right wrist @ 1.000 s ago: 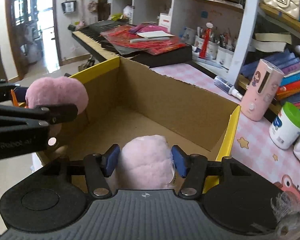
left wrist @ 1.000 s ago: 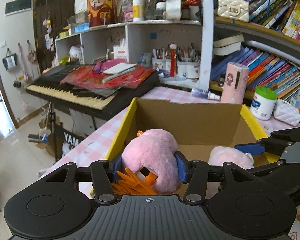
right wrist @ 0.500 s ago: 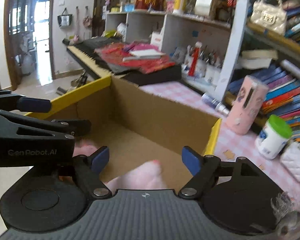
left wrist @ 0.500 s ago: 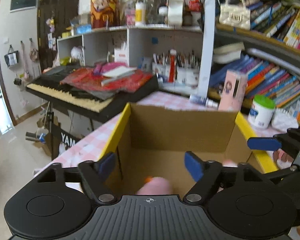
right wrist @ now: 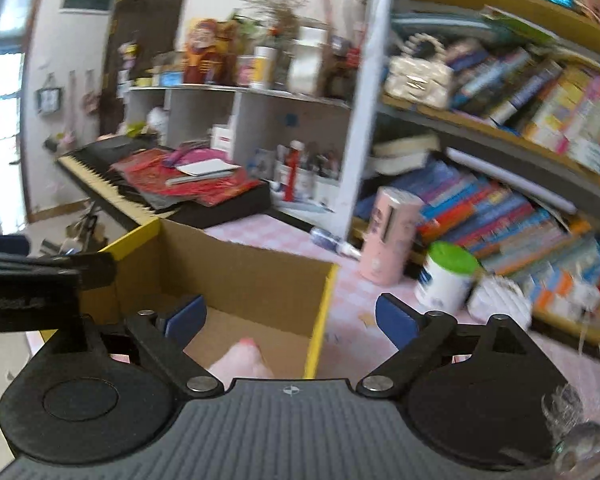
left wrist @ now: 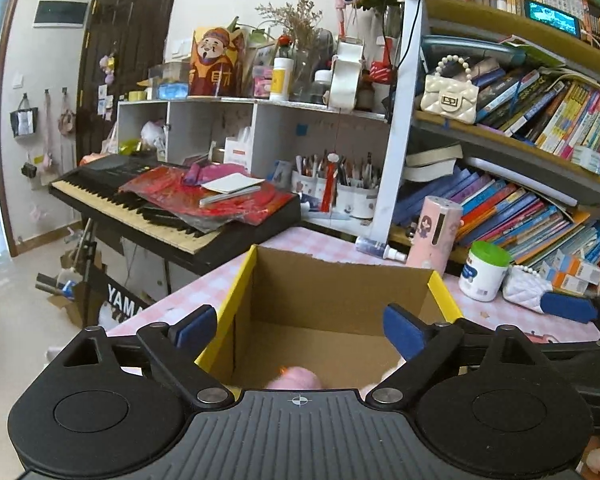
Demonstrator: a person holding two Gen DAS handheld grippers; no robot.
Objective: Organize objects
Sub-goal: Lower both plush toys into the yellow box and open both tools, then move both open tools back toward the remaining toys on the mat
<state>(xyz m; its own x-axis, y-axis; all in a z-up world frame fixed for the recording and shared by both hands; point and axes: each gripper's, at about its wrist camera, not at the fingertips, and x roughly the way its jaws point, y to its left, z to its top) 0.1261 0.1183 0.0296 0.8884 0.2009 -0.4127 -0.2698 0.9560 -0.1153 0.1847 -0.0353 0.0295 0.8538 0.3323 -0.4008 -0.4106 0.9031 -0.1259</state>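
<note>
Both pink plush toys have left my claws since a second ago: the one I held left and the one I held right now lie on the floor of the cardboard box, only their tops peeking above my claw bodies. My left gripper and right gripper have just been opening and now gape wide with nothing between the blue pads, both lifted above the box. I judge this drop-off done; beyond the box, the green-lidded jar and pink canister sit untouched.
</note>
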